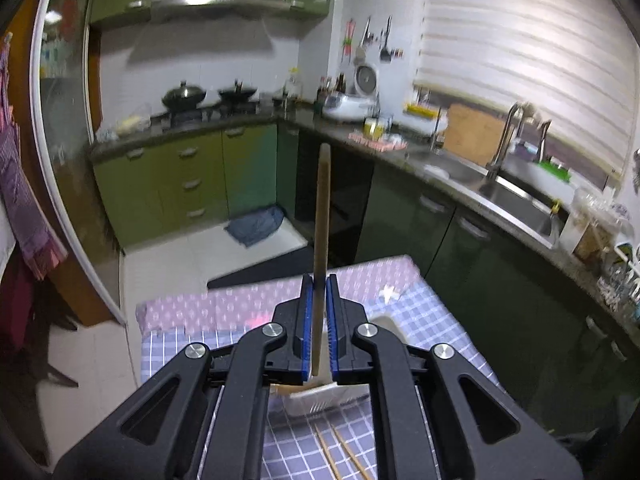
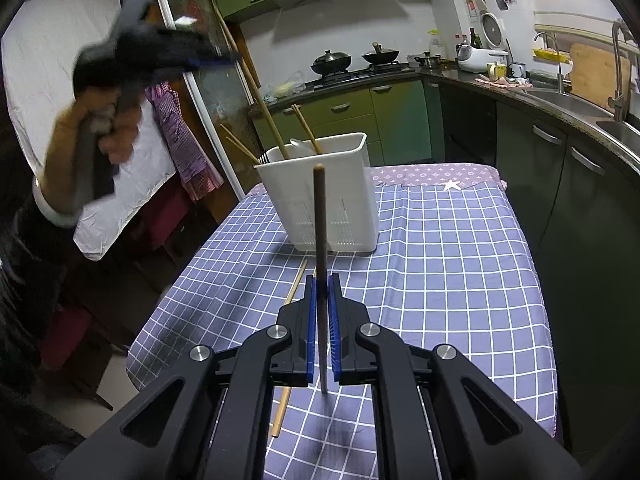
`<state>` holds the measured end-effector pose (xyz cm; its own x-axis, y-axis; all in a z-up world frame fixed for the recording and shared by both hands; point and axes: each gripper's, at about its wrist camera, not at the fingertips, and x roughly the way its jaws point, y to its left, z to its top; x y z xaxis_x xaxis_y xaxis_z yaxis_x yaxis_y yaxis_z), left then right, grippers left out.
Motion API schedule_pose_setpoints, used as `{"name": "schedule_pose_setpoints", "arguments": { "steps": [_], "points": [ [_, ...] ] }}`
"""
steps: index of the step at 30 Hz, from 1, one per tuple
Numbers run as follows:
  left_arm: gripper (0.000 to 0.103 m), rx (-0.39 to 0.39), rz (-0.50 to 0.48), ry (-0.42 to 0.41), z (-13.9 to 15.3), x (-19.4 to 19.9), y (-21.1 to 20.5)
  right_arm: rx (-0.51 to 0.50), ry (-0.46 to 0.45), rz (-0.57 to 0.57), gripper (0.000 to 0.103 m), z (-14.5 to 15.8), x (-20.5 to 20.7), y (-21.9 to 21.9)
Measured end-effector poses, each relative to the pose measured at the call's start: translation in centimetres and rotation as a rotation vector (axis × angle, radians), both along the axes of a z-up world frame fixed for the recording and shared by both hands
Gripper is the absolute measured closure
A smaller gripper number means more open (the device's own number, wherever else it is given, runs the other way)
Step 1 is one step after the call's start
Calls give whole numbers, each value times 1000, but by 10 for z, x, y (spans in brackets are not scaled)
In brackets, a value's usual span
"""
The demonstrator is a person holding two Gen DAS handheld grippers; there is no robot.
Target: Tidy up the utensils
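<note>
Both grippers clamped on a chopstick each, white holder sitting mid-table.

Closest in, the right gripper (image 2: pixel 322 312) pinches a dark-tipped chopstick (image 2: pixel 319 220) upright, and a loose chopstick (image 2: pixel 292 300) lies on the checked tablecloth (image 2: pixel 440 260) just under it, partly hidden by the jaws. Plenty of bare cloth to the right, out to the table edge. Behind stands the white utensil holder (image 2: pixel 320 200) with a few chopsticks and what looks like a spoon poking out. The left gripper (image 1: pixel 319 312) is up high, blurred in the right view, jaws tight on a bamboo chopstick (image 1: pixel 322 208); its lower end and the holder below are mostly cut off. Far back, the kitchen counter (image 1: pixel 440 168) and sink; no readable labels.
</note>
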<state>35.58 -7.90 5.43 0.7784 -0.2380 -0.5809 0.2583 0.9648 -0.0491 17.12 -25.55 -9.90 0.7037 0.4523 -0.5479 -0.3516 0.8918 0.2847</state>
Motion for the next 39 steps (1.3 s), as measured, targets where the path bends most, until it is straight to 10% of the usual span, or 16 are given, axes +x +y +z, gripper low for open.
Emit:
{"name": "schedule_pose_setpoints", "arguments": {
  "steps": [19, 27, 33, 36, 39],
  "points": [
    [85, -52, -26, -20, -16, -98, 38, 59, -371, -147, 96, 147, 105, 30],
    [81, -48, -38, 44, -30, -126, 59, 10, -286, -177, 97, 123, 178, 50],
    [80, -51, -34, 89, -45, -129, 72, 32, -177, -88, 93, 100, 157, 41],
    [78, -64, -32, 125, -51, -123, 72, -30, -62, -16, 70, 76, 137, 42],
    [78, -69, -35, 139, -56, -123, 69, -164, 184, 116, 68, 22, 139, 61]
  ]
}}
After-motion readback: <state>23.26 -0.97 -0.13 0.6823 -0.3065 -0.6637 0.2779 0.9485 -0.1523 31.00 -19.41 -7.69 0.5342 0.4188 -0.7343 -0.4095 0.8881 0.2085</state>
